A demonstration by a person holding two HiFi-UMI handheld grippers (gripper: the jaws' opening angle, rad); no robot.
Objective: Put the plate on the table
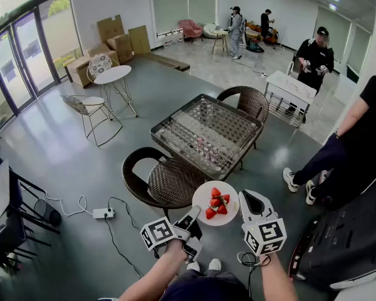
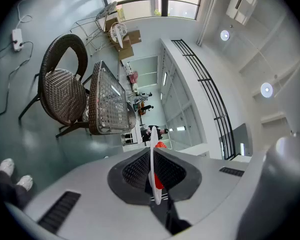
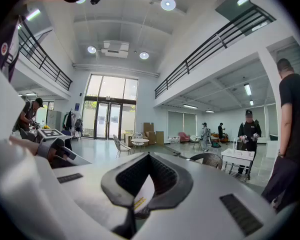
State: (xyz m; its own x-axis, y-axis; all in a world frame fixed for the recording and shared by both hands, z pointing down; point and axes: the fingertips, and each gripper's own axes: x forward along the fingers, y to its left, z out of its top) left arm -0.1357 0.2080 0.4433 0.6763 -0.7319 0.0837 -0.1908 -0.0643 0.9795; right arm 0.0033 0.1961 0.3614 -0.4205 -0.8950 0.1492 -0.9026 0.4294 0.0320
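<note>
A white plate point(image 1: 215, 203) with several strawberries point(image 1: 217, 202) hangs in the air just in front of the near edge of the glass-topped wicker table point(image 1: 175, 140). My left gripper point(image 1: 196, 214) is shut on the plate's near-left rim. In the left gripper view the plate point(image 2: 153, 156) shows edge-on between the jaws of the left gripper point(image 2: 154, 178), with a red strawberry point(image 2: 158, 182) beside it. My right gripper point(image 1: 250, 198) floats just right of the plate with its jaws together. In the right gripper view the right gripper point(image 3: 140, 194) shows only a small white label between the pads.
A brown wicker chair point(image 1: 156, 177) stands at the table's near side, just left of the plate, and another point(image 1: 245, 102) at the far side. A power strip and cable point(image 1: 103, 213) lie on the floor to the left. A person point(image 1: 357, 149) stands close on the right.
</note>
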